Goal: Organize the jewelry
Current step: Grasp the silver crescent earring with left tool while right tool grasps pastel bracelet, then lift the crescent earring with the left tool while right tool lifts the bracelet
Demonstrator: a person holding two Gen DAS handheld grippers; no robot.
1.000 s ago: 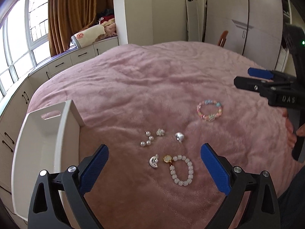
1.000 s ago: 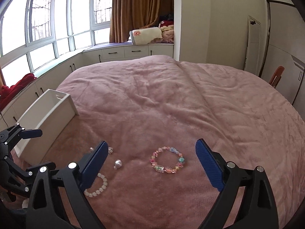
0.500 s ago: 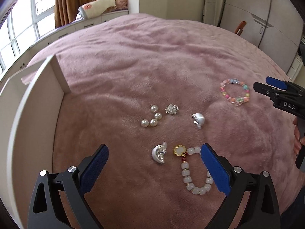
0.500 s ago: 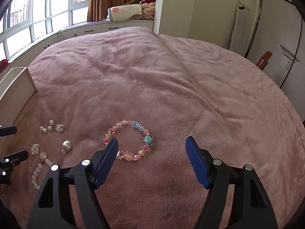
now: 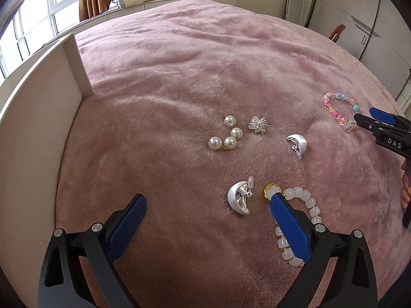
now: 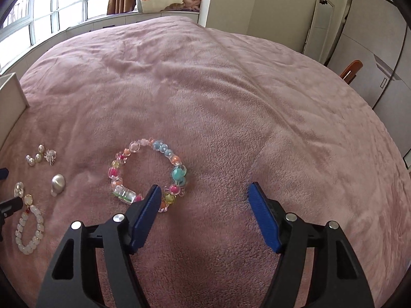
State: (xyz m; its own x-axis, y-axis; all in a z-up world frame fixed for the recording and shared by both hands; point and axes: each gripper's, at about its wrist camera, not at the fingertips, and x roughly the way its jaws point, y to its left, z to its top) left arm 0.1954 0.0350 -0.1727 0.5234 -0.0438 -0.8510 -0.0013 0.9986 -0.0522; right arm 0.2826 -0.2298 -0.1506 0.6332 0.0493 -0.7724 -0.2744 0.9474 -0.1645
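Jewelry lies on a pink blanket (image 5: 192,77). My left gripper (image 5: 208,202) is open and low over a silver crescent earring (image 5: 240,200), which lies between its fingers. Its right finger covers part of a white bead bracelet (image 5: 312,210). Farther off lie a pearl earring (image 5: 227,134), a spiky silver earring (image 5: 258,125) and a second silver crescent earring (image 5: 296,142). My right gripper (image 6: 204,196) is open and low. Its left finger overlaps the near edge of a colourful bead bracelet (image 6: 147,170), which also shows in the left wrist view (image 5: 340,114).
A white open box (image 5: 38,118) stands at the left edge of the bed, close to the left gripper; its corner shows in the right wrist view (image 6: 12,95). Window cabinets (image 6: 108,23) and wardrobes (image 6: 372,38) surround the bed.
Both grippers have come down and forward toward the blanket. The left one has closed in on the crescent earring and white bracelet; the right one has reached the colourful bracelet's near edge.
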